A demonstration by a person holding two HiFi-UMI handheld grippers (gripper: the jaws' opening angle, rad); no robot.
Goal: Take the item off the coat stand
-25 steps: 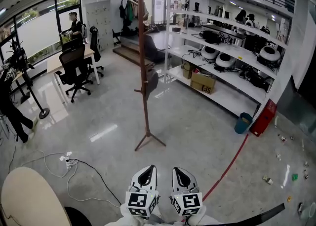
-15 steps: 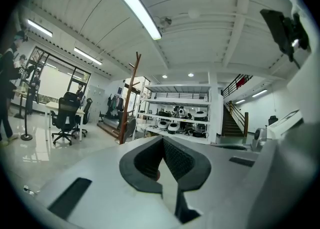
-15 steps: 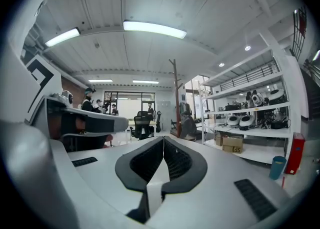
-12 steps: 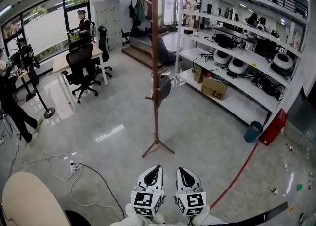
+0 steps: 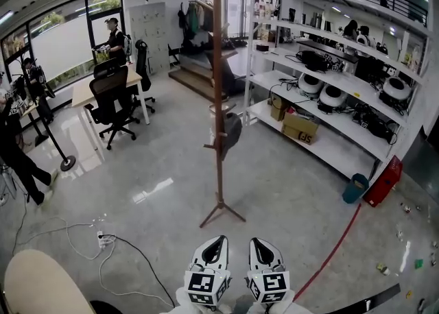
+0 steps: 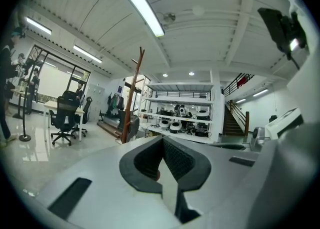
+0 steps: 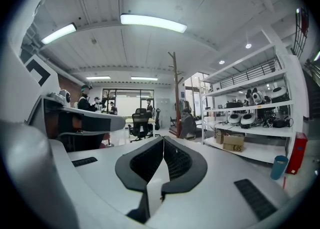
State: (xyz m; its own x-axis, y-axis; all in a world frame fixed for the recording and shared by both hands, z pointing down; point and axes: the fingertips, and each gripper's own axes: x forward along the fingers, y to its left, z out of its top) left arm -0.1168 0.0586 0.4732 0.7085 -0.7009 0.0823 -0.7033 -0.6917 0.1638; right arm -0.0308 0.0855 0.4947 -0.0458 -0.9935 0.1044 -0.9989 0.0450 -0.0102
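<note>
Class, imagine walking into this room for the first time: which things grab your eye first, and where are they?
A tall brown coat stand rises mid-floor, with a dark item hanging on its right side about halfway up. At the head view's bottom edge, the left tongs and right tongs sit side by side, both shut and empty. White shelving packed with gear lines the right wall.

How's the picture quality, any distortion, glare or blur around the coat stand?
Head view: tall brown wooden coat stand sharp, glare on glossy grey floor. Left gripper view: heavy fisheye, dark corners, ceiling strip light blown out. Right gripper view: same fisheye.
</note>
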